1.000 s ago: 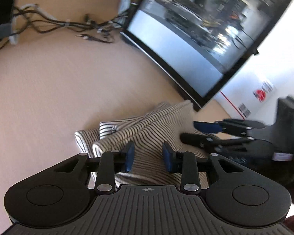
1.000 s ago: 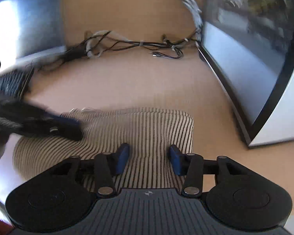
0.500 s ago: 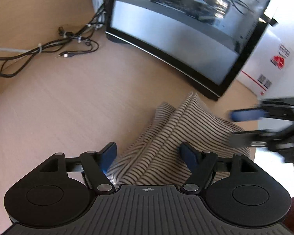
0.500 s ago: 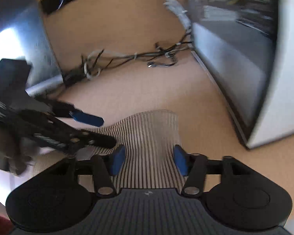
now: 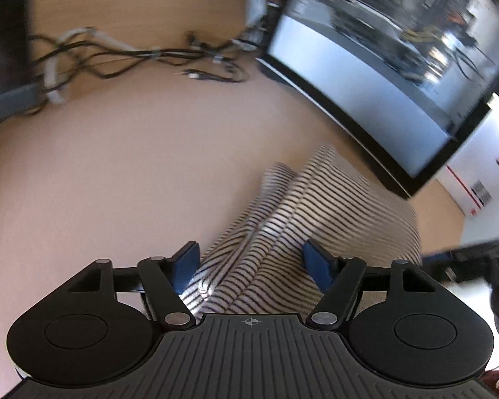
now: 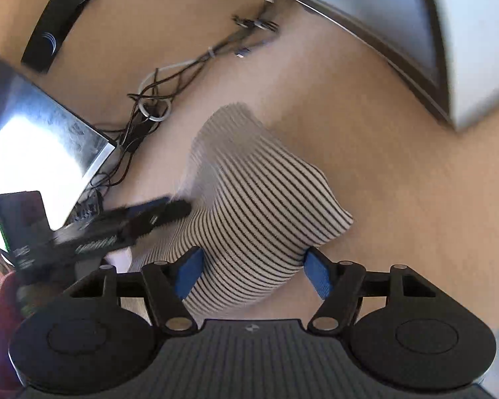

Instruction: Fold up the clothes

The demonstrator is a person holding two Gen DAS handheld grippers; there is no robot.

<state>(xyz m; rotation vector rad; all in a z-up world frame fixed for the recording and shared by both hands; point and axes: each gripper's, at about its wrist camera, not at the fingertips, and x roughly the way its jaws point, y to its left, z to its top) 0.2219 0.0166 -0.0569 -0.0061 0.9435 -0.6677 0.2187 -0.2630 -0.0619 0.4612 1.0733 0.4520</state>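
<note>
A: Where's the cream, black-striped knit garment now?

B: Bunched in a thick folded bundle on the pale wooden tabletop, just near of the big dark-framed monitor on the far right. Its near end lies between the blue pads of both tools.

A: And the fingers?

B: The left gripper has its jaws apart but narrowing, striped cloth between them; I can't see either pad pressing the fabric. The right gripper is the same: jaws spread and easing inward, the bundle's near edge sitting between them, seemingly not pinched.

A: What could go wrong?

B: I'd say the bundle looks loose and layered, so a pinch may catch only the top layer, and a lift would then let the fold spill open. Both views are blurred, so a hasty closing could miss the edge altogether. The monitor is near the cloth's far corner, and the tangle of black and white cables lies far left; dragging the garment that way could snag them
</note>
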